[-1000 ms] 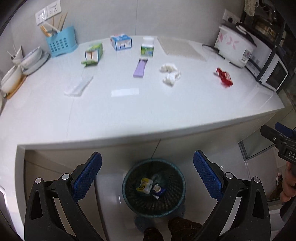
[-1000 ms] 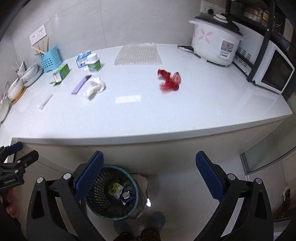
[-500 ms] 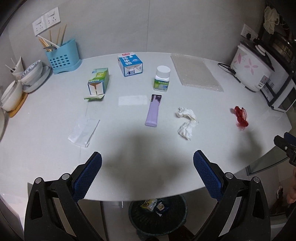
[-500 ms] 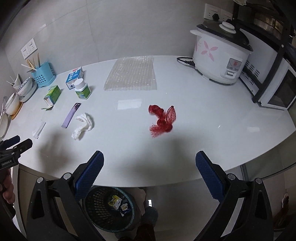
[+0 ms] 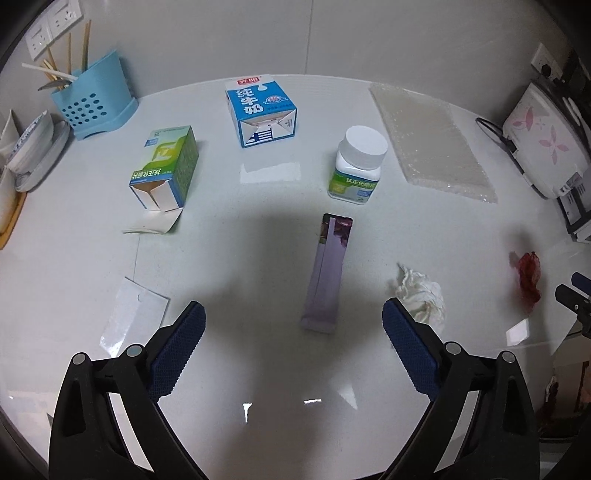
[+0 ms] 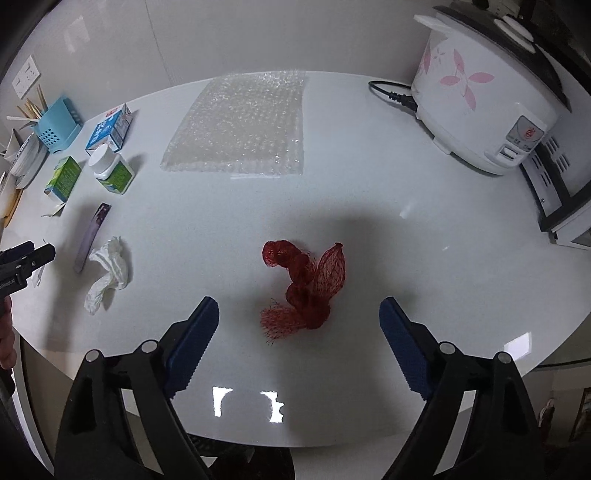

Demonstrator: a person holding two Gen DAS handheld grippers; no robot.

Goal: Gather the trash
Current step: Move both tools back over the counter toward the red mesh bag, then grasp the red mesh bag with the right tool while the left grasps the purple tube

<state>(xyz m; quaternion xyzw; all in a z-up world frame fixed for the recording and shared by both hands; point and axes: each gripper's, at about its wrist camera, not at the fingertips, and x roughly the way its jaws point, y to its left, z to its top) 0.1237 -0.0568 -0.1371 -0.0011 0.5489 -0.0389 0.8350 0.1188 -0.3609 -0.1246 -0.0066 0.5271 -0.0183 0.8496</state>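
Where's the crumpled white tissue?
The crumpled tissue lies on the counter between the purple sachet and red mesh net, low right in the left wrist view.

White table, glossy, with reflected lights. At far left, blue perforated utensil holder with chopsticks, against the wall; stacked bowls and plates just beside it. At right, white rice cooker with pink flower print, black cord trailing behind. Wall sockets above the holder.
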